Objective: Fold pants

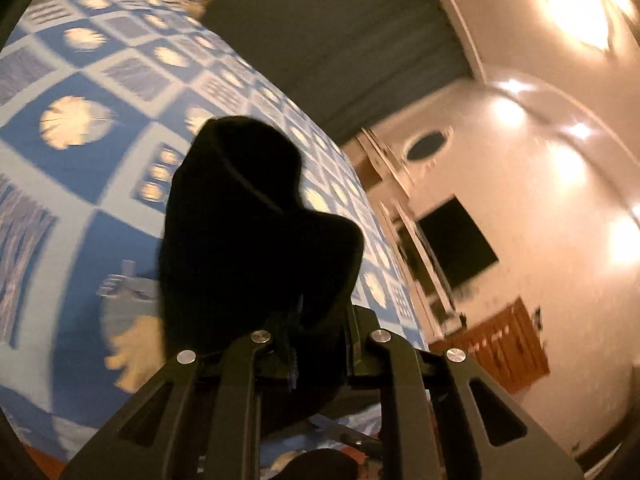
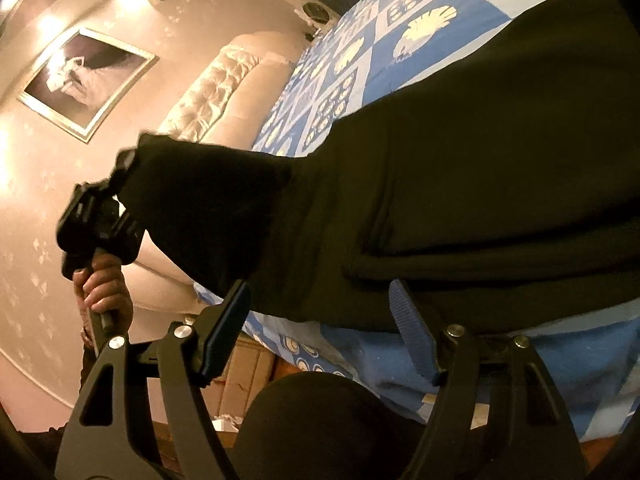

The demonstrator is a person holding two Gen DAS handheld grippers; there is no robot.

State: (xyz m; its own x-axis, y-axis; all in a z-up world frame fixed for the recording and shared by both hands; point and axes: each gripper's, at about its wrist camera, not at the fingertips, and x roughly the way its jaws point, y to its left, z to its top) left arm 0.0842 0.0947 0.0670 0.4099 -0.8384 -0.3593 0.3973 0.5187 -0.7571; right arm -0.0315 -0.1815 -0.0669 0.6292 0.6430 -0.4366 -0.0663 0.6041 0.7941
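Note:
The black pants lie across a bed with a blue patterned cover. My left gripper is shut on a bunched end of the pants and holds it lifted above the bed. It also shows in the right wrist view, held by a hand, with the fabric stretching from it. My right gripper is open, its blue-padded fingers on either side of the pants' near edge, not closed on it.
The bed cover fills the left of the left wrist view. A white tufted headboard, a framed picture, a wall television and a wooden cabinet surround the bed.

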